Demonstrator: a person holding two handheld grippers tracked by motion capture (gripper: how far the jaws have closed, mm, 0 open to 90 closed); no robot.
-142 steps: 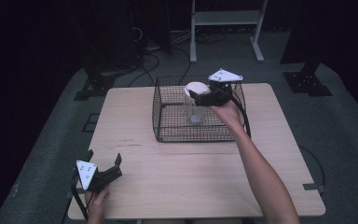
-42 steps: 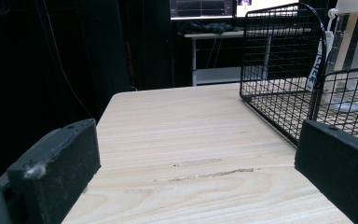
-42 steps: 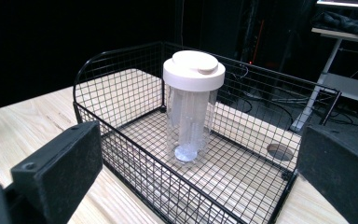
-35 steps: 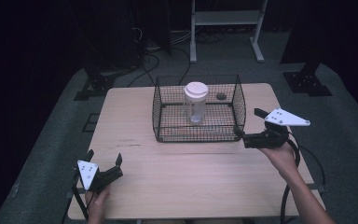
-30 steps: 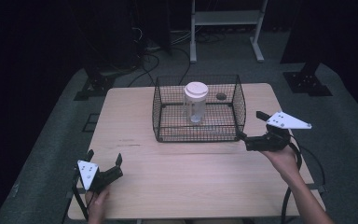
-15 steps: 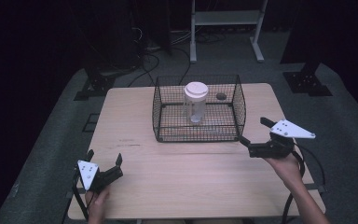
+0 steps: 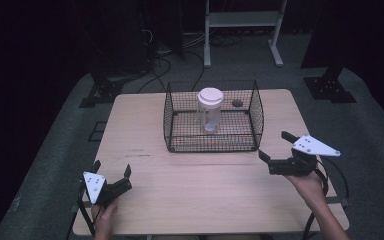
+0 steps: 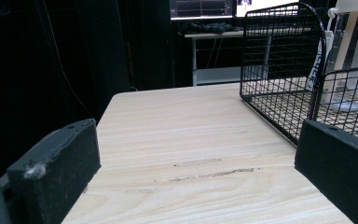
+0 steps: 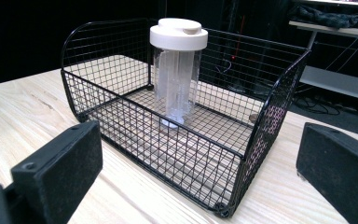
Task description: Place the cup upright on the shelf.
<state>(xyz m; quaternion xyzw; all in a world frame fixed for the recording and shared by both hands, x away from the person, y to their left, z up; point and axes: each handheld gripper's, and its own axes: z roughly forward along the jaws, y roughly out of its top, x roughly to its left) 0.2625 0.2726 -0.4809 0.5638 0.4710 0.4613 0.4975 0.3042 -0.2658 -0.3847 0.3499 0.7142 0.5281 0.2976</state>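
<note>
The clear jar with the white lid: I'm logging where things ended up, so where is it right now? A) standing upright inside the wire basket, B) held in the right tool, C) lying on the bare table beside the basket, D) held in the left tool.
A: the clear jar stands upright on the floor of the wire basket, while the right tool and the left tool are both open and apart from it.

A clear plastic jar (image 9: 177,79) with a white lid (image 9: 178,32) stands in a black wire-grid basket (image 9: 121,130) on the pale, wood-grained counter (image 7: 205,195).
</note>
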